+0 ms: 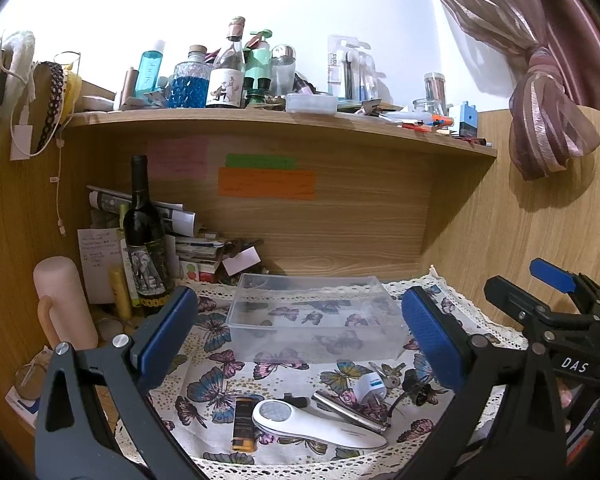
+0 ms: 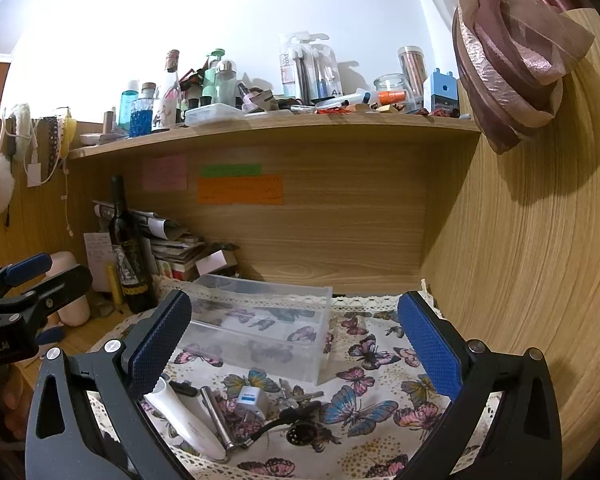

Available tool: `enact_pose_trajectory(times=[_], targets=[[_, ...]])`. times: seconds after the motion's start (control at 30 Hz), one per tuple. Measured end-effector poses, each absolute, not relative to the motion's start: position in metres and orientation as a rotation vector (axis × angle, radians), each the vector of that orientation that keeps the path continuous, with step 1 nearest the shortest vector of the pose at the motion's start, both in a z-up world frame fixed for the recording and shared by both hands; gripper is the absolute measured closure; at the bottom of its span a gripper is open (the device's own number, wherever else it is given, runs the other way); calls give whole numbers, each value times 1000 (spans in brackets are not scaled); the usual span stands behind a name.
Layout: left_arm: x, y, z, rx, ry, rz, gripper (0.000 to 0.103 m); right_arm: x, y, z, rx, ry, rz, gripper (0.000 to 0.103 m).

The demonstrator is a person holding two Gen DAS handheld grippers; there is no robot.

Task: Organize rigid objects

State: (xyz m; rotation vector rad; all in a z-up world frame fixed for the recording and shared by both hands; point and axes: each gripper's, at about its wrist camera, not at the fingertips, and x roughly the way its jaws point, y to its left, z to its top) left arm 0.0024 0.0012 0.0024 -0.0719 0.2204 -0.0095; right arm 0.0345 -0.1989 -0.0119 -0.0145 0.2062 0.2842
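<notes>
Butterfly-print cloth (image 1: 220,364) under wooden shelf: clear bin (image 1: 316,316) empty, small items clustered just in front; left gripper (image 1: 296,340) and right gripper (image 2: 296,344) both spread, holding nothing — suggest taking white handled device (image 1: 312,424) across its narrow handle first

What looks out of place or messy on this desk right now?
The clear plastic bin sits empty while the small items lie loose on the butterfly cloth in front of it: a white handheld device, a metal tube, a plug adapter and keys. Nothing looks spilled or broken.
</notes>
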Motion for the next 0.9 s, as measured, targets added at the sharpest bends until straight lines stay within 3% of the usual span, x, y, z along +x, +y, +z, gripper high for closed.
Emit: enact_pose_trajectory(times=[0.9], targets=[[2, 3, 2, -72, 219, -12, 0, 33, -196, -9, -15, 202, 293, 0]])
